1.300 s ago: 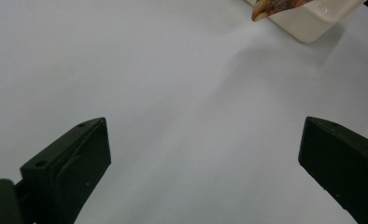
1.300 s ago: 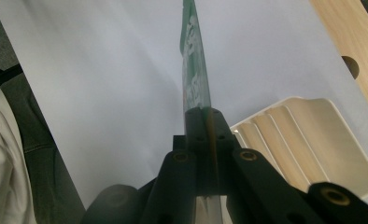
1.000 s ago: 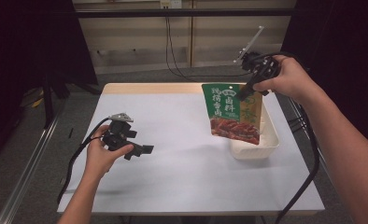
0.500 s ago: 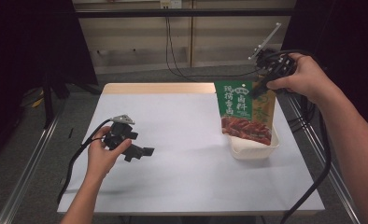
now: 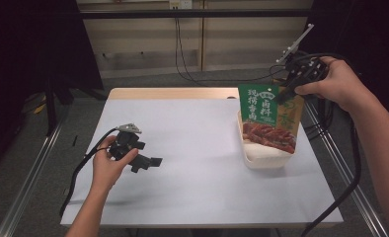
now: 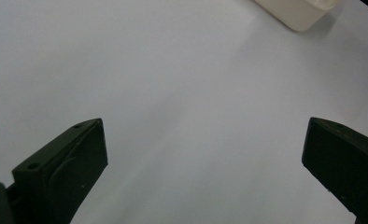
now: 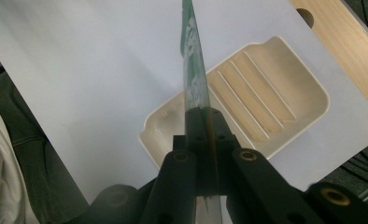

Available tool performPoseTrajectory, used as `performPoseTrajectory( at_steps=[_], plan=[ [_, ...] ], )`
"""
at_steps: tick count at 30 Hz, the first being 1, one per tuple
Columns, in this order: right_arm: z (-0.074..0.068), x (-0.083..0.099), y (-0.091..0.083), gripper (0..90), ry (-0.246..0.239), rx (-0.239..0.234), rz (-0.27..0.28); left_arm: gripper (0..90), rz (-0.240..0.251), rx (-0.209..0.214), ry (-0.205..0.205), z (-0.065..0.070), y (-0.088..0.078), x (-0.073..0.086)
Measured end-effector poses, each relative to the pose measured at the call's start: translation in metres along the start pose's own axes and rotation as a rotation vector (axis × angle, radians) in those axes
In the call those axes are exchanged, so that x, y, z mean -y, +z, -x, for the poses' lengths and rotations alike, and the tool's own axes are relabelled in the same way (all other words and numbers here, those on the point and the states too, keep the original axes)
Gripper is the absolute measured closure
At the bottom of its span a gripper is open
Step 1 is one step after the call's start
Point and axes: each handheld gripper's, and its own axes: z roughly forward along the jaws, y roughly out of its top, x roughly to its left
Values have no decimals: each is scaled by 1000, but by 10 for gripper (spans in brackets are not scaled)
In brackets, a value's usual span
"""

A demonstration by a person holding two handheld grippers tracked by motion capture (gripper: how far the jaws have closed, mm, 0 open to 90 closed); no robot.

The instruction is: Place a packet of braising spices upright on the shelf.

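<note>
A rectangular table with a white top and pale wooden far edge (image 5: 173, 93) is seen at frame centre. Grey floor (image 5: 29, 148) lies around it. Beige wall panels (image 5: 143, 44) span the upper middle; black cables (image 5: 182, 54) hang there. Dark curtains (image 5: 15, 59) flank both upper corners.

Both black tools, left tool (image 5: 155, 161) and right tool (image 5: 283, 95), trail black cables.

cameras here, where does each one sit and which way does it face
High view: above the person's side, looking forward and down on the table; both forearms, left hand-held gripper show.
Left gripper view: between open jaws, over the bare table.
Right gripper view: down its jaws, clamped on the green packet.
Shared by all: the cream tray.
</note>
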Motion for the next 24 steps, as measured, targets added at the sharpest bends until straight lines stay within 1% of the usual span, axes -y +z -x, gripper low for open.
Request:
performPoseTrajectory(
  at_steps=[2,4,5,6,9,12,13,14,19,20,21,22,23,24],
  plan=[
    [1,2,0,900,-2,9,-1,0,3,2,-2,0,0,0],
    [2,4,0,900,8,10,-4,0,0,3,1,0,0,0],
    [2,4,0,900,8,10,-4,0,7,-4,0,0,1,1],
    [3,6,0,900,3,11,-9,0,5,0,-2,0,1,1],
    [3,8,2,900,9,5,-12,0,5,-4,-2,0,2,1],
    [4,9,4,900,11,5,-16,0,1,4,0,0,2,2],
    [4,9,4,900,11,5,-16,0,-3,-4,2,0,2,2],
    [4,9,7,900,13,4,-19,0,-8,-5,8,0,3,3],
    [6,11,12,900,13,5,-27,0,-4,-5,3,0,4,3],
    [6,12,13,900,20,1,-33,0,-5,-7,5,0,4,3],
    [7,12,14,900,14,5,-31,0,-7,-7,8,0,4,3],
    [6,13,15,900,27,6,-38,0,-8,-5,8,0,4,3],
    [7,13,16,900,14,5,-38,2,-15,-6,12,0,4,3],
    [7,14,17,900,27,6,-46,4,-15,-9,11,0,5,3]
  ],
)
